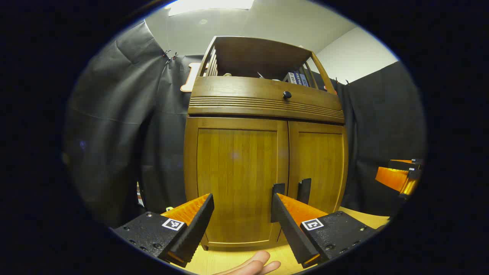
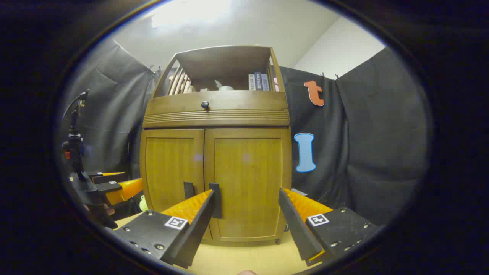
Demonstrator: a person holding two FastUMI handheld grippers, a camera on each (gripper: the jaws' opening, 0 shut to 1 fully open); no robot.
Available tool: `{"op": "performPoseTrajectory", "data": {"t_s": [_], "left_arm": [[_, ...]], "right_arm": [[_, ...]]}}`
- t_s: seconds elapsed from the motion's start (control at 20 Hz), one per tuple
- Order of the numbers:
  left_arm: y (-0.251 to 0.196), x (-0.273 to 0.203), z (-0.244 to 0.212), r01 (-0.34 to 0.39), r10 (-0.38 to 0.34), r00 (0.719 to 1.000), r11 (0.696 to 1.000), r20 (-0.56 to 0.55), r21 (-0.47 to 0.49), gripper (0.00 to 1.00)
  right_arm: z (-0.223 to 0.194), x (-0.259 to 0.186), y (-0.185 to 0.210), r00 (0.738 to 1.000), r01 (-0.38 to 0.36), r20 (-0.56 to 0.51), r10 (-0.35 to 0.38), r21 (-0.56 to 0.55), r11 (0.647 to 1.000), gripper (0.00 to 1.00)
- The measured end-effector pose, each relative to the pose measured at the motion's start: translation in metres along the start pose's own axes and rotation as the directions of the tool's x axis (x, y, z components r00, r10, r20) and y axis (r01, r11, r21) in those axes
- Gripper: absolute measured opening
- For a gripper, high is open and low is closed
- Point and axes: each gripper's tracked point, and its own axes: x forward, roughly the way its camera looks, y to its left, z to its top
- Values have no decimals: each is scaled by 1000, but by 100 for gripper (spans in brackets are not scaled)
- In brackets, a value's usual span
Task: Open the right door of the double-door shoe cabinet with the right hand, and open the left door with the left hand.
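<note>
A: Both doors of the shoe cabinet [image 2: 214,152] are shut. Your right gripper [image 2: 244,208] hangs in front of the right door [image 2: 248,183] with its fingers spread wide and nothing between them. The right door's handle [image 2: 216,200] sits just past your left-hand finger, by the centre seam.

B: And my left?

A: The left gripper [image 1: 242,212] is likewise spread and empty, facing the left door [image 1: 237,179]. Its handle [image 1: 278,202] stands just behind your right-hand finger.

B: What could go wrong?

A: The two handles [image 1: 304,191] stand side by side at the seam. Drift sideways and you may close on the wrong one, or catch both. I'd also expect the grippers to crowd each other there, since both must reach the middle.

B: Room to swing?

A: The doors look free to open over the light wooden floor [image 2: 244,259]. The black cloth wall [image 2: 363,152] hangs near the cabinet's right side, so watch the right door's outer edge. A hand [image 1: 254,267] lies low, below the left door; keep it out of the door's path.
</note>
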Motion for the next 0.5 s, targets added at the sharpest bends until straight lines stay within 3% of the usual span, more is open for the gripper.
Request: {"op": "performPoseTrajectory", "data": {"t_s": [0.35,0.4,0.5], "left_arm": [[-1,-1,1,2,-2,1000,1000,8,-4,92],[-1,-1,2,3,-3,1000,1000,9,-4,92],[-1,-2,2,1,-1,1000,1000,7,-12,92]], "right_arm": [[-2,0,-9,1000,16,-3,-16,16,1000,98],[-3,2,-9,1000,17,-7,-17,17,1000,93],[-5,5,-9,1000,17,-12,-17,17,1000,98]]}}
